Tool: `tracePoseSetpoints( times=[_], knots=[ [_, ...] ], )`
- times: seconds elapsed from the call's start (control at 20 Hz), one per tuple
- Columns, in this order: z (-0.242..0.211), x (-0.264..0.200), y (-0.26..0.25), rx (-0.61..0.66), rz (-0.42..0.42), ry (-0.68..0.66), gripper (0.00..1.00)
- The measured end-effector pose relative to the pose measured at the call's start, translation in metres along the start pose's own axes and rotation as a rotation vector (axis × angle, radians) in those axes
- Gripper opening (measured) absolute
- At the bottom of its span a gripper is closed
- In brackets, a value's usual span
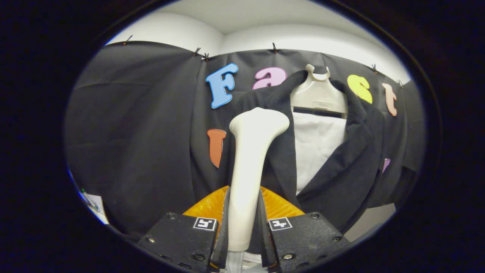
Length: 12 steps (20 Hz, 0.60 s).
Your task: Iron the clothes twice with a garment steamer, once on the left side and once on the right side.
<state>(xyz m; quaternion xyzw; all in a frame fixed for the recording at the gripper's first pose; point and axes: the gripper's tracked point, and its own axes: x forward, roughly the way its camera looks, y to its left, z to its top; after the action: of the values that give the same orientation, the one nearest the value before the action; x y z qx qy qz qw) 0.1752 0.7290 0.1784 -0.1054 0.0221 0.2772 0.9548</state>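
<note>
Steamer head held up against the jacket's left front

Steamer is the thing in the grip: a cream-white plastic garment steamer with a long slim handle that widens into a flat, rounded head at the top. It stands upright between the fingers of the gripper, and both fingers are closed on the lower part of its handle, one pressing on each side. The handle runs up from the fingers and the head rises well beyond them.

The head sits in front of the left front panel of a dark, finely ribbed jacket, near the lapel; whether it touches the cloth cannot be told. The jacket hangs open on a cream plastic hanger with a small hook at the top, and the collar folds over the hanger's shoulders. A white shirt front shows in the opening between the two dark panels, just beside the steamer head.

Behind the jacket hangs the black cloth wall of the booth, pinned along its upper edge. Above it is a white wall and ceiling
</note>
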Motion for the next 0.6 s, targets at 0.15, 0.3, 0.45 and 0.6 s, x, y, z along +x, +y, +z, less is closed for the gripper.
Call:
tracePoseSetpoints(
  times=[0.15, 0.3, 0.45, 0.6],
  knots=[
    [-0.013, 0.009, -0.006, 0.0, -0.011, 0.019, 0.37],
    [-0.021, 0.009, -0.009, 0.003, -0.011, 0.031, 0.37],
    [-0.037, 0.005, -0.011, 0.011, -0.013, 0.053, 0.37],
    [-0.054, 0.003, -0.009, 0.009, -0.011, 0.081, 0.37]
  ],
)
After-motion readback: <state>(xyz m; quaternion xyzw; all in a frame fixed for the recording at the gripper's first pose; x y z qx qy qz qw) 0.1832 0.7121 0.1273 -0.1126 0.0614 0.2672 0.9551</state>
